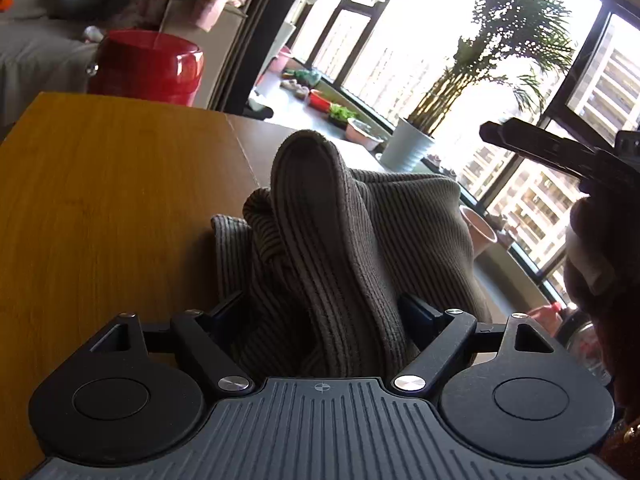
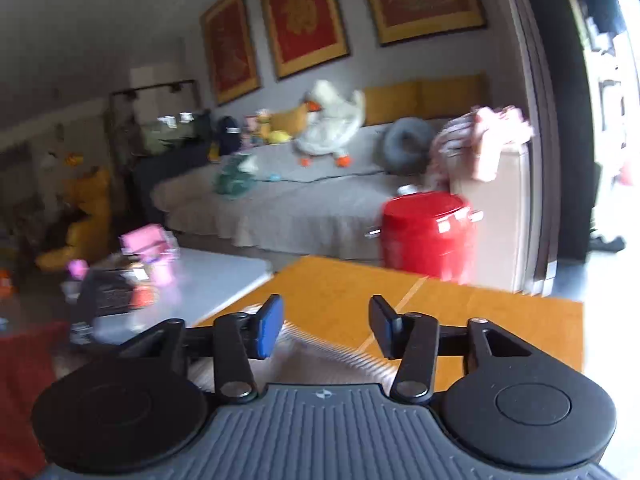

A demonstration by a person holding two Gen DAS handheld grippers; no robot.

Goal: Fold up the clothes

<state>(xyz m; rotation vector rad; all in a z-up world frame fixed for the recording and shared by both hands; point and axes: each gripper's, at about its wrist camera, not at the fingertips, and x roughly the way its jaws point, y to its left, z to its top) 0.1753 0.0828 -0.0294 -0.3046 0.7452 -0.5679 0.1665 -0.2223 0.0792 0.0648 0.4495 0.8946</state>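
Left wrist view: the left gripper [image 1: 320,312] points level across the wooden table [image 1: 100,208], and a ribbed brown-grey garment [image 1: 332,240] fills the gap between its fingers [image 1: 416,312]. The fingers stand apart with cloth bunched between them; I cannot tell whether they actually pinch it. The garment rises in a tall fold from the jaws, the rest heaped on the table just beyond. To the right, the right gripper [image 1: 532,144] hangs in the air above the table, held by a hand [image 1: 592,248]. Farther off stand a red stool [image 1: 148,66] and a potted plant [image 1: 412,144] by the window.

Right wrist view: the right gripper's fingers [image 2: 268,328] are spread wide with nothing between them, over blurred striped cloth [image 2: 332,354]. Beyond lie the table and a sofa [image 2: 280,204].
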